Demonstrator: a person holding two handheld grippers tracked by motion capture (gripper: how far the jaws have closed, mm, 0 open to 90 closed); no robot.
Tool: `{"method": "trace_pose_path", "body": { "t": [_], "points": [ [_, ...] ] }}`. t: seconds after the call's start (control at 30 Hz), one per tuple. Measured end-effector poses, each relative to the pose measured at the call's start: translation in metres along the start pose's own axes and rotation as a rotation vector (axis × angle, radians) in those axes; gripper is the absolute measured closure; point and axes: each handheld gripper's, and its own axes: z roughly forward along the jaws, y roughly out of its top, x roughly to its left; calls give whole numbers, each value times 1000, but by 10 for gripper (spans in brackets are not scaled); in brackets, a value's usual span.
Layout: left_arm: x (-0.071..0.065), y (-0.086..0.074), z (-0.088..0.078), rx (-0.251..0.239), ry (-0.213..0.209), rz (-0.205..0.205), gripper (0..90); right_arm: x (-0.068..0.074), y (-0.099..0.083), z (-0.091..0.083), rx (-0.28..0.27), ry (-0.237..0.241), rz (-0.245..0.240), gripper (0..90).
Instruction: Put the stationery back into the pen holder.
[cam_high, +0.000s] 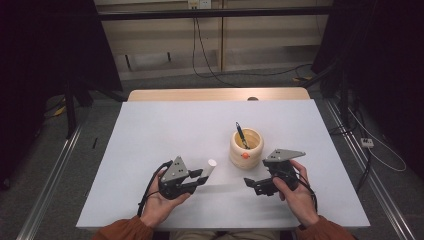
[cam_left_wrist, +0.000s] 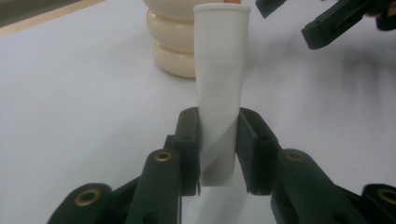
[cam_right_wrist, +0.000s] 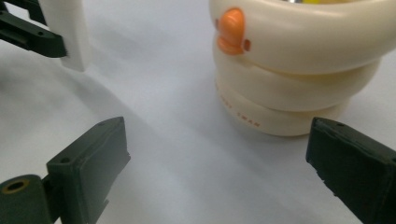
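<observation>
A white table (cam_high: 150, 150) is seen across the centre of the high view, with a pale wooden strip along its far edge and dark floor and cables around it.

A cream ribbed holder (cam_high: 246, 147), stacked in rounded rings, is stood right of centre on the table. An orange beak-like knob (cam_right_wrist: 232, 31) is borne on its upper ring, shown at the top centre of the right gripper view. A dark pen (cam_high: 242, 135) is stood tilted inside the holder, its top leaning toward the upper left.

The right gripper (cam_high: 251, 184) is held in the person's right hand (cam_high: 295, 192) in the lower right of the high view. Its jaws are spread wide and nothing is held between them; in the right gripper view the holder is seen just beyond the gap, toward the right-hand jaw.

The left gripper (cam_high: 200, 178) is held in the left hand (cam_high: 161, 202) in the lower centre-left of the high view. Its jaws are closed on a white tube (cam_left_wrist: 218, 88), gripped near its lower end. In the left gripper view the tube is presented upright at centre frame, with a capped section at the top. In the high view the tube (cam_high: 209, 168) is located just left of the holder, apart from it.
</observation>
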Motion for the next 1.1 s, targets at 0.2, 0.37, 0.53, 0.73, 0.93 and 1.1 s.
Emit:
{"method": "trace_pose_path", "body": {
  "t": [0.2, 0.37, 0.53, 0.73, 0.93, 1.1],
  "points": [
    [7, 1, -5, -26, -17, -76, 713, -3, -5, -3, -23, -5, 1, 59],
    [12, 2, -12, -54, -17, -117, 713, -6, -8, -5, -47, -37, -4, 55],
    [15, 5, -19, -80, -25, -137, 713, -8, -11, -8, -66, -54, 18, 58],
    [18, 10, -28, -111, -27, -153, 713, -11, -16, -13, -101, -58, 35, 58],
    [21, 17, -37, -131, 0, -155, 713, -13, -22, -17, -126, -73, 39, 58],
    [22, 22, -41, -129, 17, -146, 713, -14, -27, -23, -149, -83, 40, 57]
  ]
}}
